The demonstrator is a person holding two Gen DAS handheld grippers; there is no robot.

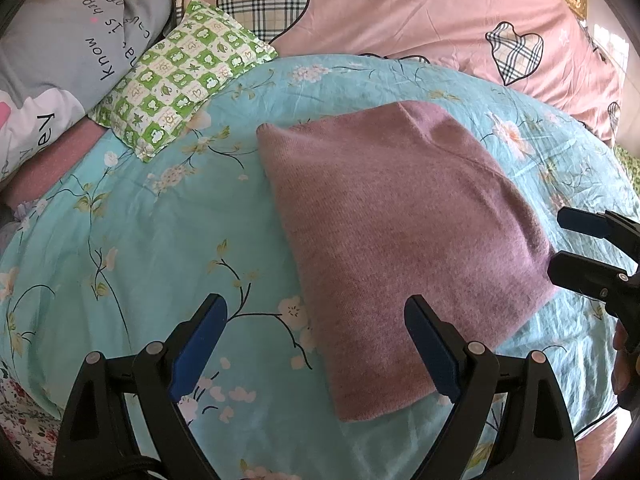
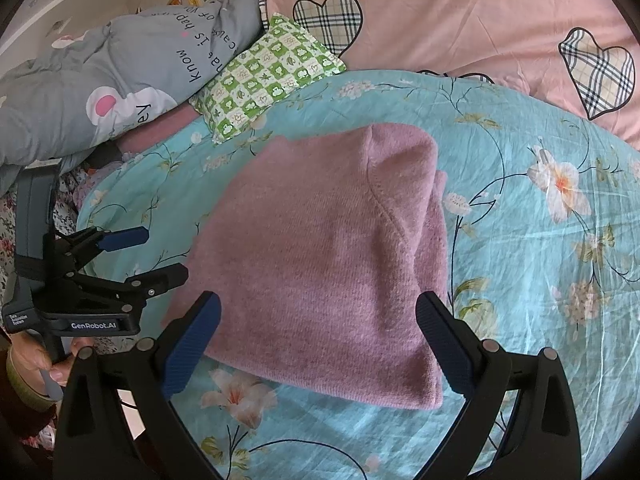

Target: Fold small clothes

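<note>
On the bed, dead center of the teal floral sheet, the pink sweater sits folded into a tidy rectangle, layered edges showing along its 3 o'clock side in the right view. Looks pretty much done to me, maybe one more fold or a quick smoothing left, hard to say. Left gripper hangs at the sweater's 7 o'clock corner, fingers spread wide, holding nothing. Right gripper hovers over the near edge, also wide open and empty. Green checked pillow sits up around 11 o'clock, well apart.
</note>
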